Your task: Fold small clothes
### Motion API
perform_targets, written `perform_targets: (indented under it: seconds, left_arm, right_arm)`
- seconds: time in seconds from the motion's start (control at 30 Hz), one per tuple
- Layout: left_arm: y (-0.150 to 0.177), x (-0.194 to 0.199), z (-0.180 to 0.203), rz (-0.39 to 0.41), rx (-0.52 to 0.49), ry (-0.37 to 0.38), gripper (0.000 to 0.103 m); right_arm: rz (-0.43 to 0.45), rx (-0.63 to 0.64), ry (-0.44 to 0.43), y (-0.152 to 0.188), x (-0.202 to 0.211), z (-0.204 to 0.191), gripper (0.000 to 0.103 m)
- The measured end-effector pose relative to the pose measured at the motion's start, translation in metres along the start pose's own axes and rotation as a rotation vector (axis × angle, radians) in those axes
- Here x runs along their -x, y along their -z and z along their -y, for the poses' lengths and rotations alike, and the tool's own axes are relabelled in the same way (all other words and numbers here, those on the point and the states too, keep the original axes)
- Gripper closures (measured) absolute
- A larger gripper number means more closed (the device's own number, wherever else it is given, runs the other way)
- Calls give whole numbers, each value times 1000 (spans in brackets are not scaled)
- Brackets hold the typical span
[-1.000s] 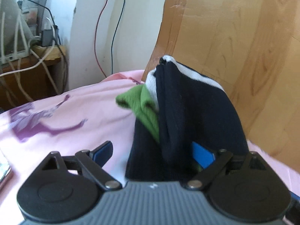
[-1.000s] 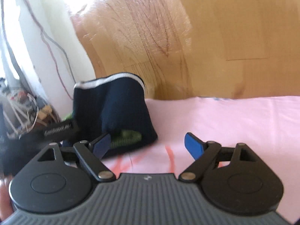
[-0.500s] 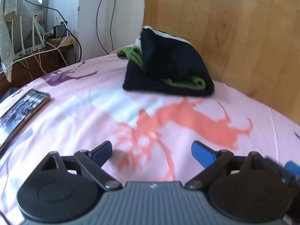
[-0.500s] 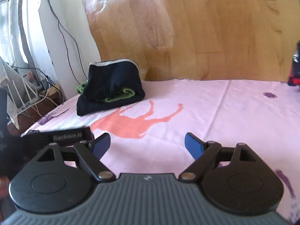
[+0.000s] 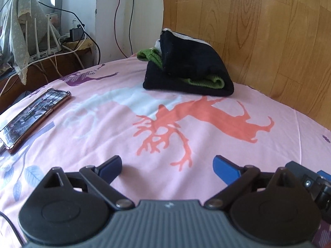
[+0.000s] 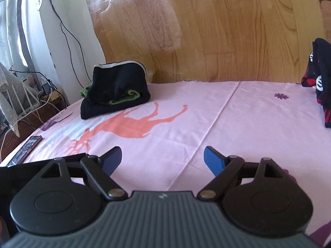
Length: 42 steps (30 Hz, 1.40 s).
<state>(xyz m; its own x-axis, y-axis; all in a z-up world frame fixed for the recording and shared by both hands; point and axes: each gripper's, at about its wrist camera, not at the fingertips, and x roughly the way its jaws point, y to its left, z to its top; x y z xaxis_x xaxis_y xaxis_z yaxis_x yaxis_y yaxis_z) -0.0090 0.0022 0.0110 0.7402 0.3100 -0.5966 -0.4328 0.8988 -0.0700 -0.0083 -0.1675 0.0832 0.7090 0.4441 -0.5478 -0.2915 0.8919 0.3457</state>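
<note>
From the left wrist view, the left gripper (image 5: pixel 167 165) hovers released above the pink sheet (image 5: pixel 107 124) of a bed, its blue-tipped fingers (image 5: pixel 225 168) spread wide with nothing between them. Well ahead, the folded pile of dark clothes (image 5: pixel 190 70) with a green layer showing sits on the sheet near the wooden headboard (image 5: pixel 258 31). A phone (image 5: pixel 33 115) lies flat on the sheet at the left, well apart from the pile. From the right wrist view, the right gripper (image 6: pixel 162 161) is likewise released and holds nothing, low over the sheet (image 6: pixel 238 124). The folded pile (image 6: pixel 115 91) rests far ahead to the left by the headboard (image 6: pixel 186 31), and a black and red garment (image 6: pixel 320 82) lies at the right edge.
</note>
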Motion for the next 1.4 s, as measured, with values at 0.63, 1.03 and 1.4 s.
perform_targets:
  seconds: [0.63, 1.03, 1.4]
  left_arm:
    - [1, 5, 0, 39, 2, -35, 0]
    - [1, 6, -2, 43, 19, -63, 0]
    - [3, 9, -3, 59, 16, -34, 0]
  right_arm:
    - [-23, -8, 0, 1, -3, 0, 14]
    - [-24, -5, 4, 1, -2, 0, 14]
    - [-30, 5, -1, 1, -2, 1, 14]
